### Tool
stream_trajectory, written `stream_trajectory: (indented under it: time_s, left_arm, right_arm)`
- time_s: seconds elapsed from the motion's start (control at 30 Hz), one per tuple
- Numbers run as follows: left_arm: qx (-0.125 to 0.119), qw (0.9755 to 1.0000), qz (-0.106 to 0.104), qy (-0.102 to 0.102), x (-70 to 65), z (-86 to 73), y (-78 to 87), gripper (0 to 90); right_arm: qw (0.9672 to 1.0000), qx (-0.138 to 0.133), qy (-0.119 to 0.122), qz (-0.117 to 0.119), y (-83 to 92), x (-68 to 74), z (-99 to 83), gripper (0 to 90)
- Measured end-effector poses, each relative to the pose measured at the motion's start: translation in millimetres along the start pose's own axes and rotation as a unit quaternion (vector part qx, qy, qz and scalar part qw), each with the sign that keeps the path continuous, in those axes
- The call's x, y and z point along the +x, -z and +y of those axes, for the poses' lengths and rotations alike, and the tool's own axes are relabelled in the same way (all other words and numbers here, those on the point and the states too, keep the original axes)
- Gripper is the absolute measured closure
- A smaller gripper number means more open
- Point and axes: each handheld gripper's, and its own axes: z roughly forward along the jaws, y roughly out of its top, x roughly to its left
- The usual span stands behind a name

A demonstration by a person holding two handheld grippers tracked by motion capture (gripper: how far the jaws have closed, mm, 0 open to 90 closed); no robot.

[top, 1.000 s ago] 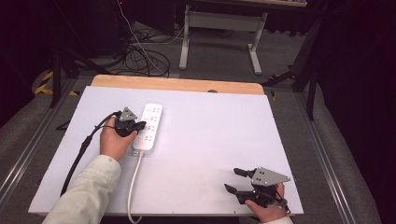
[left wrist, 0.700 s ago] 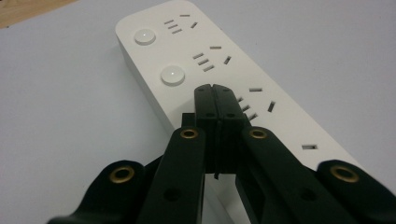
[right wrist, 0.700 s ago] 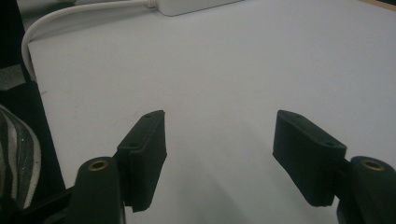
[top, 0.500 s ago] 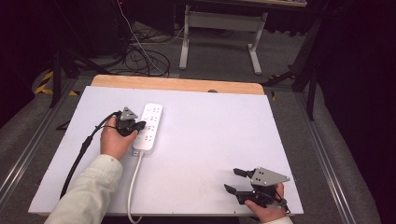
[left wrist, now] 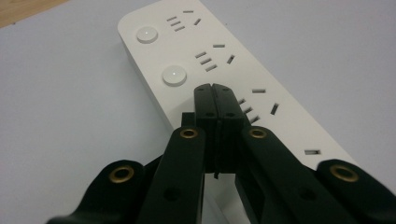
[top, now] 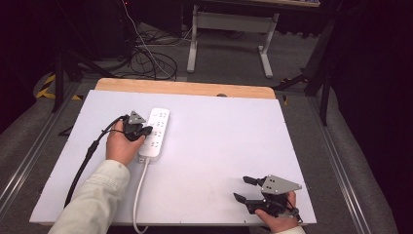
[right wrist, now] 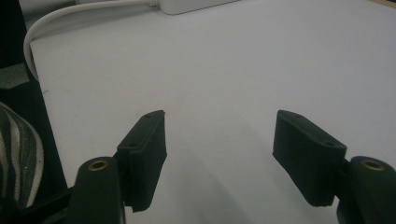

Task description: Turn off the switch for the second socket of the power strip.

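Left gripper (left wrist: 215,89), jaws pressed together with nothing between them, rests its tip on the white power strip (top: 155,135) beside a round switch button (left wrist: 173,75). That strip lies on the bench (top: 219,146) toward its left, cord trailing to the near edge. Pressing well probably means centring the closed tip on the button and pushing straight down. Right gripper (top: 247,189) idles with jaws apart, well away from the strip.

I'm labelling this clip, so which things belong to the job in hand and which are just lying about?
In the job:
- white plastic power strip with round buttons
- left gripper, shut, its tip over the strip
- right gripper, open, idle over the white table board

Lying about:
- black cables on the floor
- grey metal desk frame
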Motion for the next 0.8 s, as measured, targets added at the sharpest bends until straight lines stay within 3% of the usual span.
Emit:
stream_trajectory:
  time_s: [0.53, 0.8]
  left_arm:
    - [0.011, 0.9997, 0.017, -0.015, -5.1, 1.7, -0.3, 90.0]
    - [0.000, 1.0000, 0.000, 0.006, 0.4, 2.9, 2.3, 90.0]
  right_arm:
    - [1.0000, 0.001, -0.002, 0.002, 0.6, 0.1, -1.0, 35.3]
    - [1.0000, 0.001, -0.002, 0.000, 1.3, -0.4, -1.3, 35.3]
